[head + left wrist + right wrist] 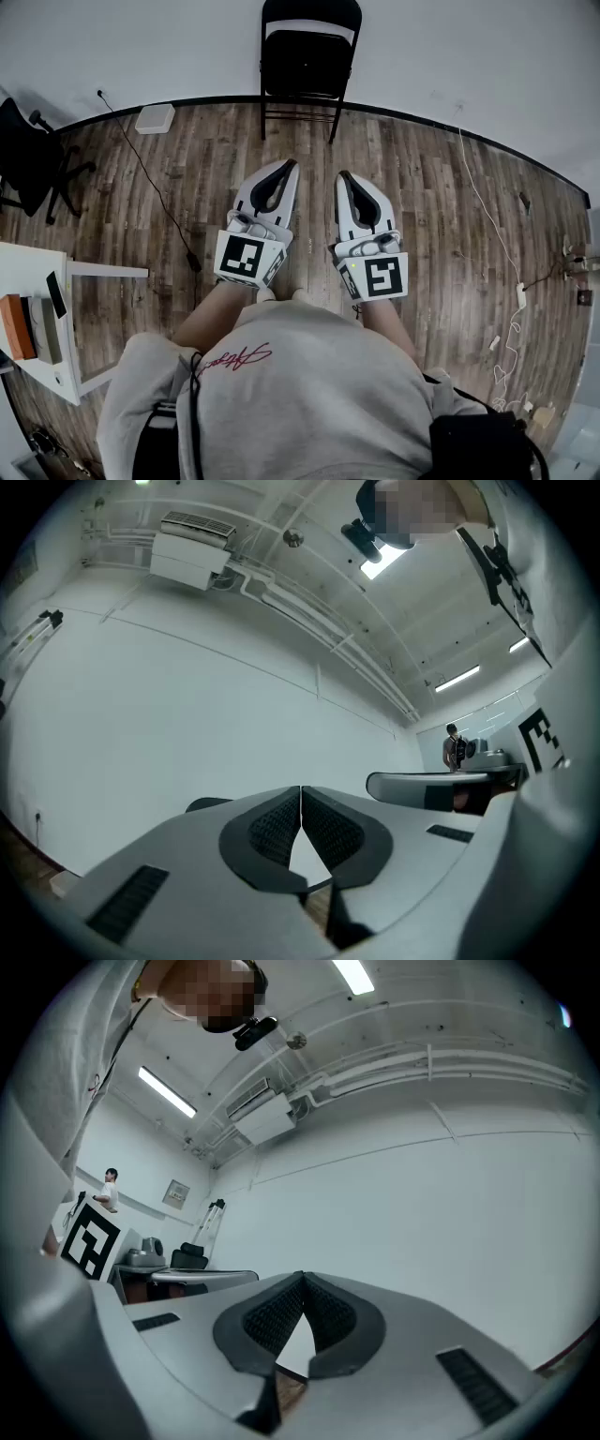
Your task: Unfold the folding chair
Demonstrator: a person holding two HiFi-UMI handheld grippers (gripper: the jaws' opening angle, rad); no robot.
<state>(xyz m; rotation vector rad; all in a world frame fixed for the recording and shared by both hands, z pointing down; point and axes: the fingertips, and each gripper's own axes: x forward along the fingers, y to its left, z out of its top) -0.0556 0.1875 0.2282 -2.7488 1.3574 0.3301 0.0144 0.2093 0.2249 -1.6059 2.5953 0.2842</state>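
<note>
Head view looks steeply down on the floor; gripper views share the wall.

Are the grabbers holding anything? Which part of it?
Nothing is held. The left gripper and the right gripper are both shut and empty. The black metal folding chair stands apart, untouched.

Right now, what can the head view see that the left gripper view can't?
Only the head view shows the white table, the office chair, the cable on the floor and the black folding chair in full. Only the left gripper view shows the ceiling lamps, the air conditioner and a person far off. Both show the left gripper, fingers shut and empty, the right gripper and the white wall; a dark edge above the fingers may be the chair.
</note>
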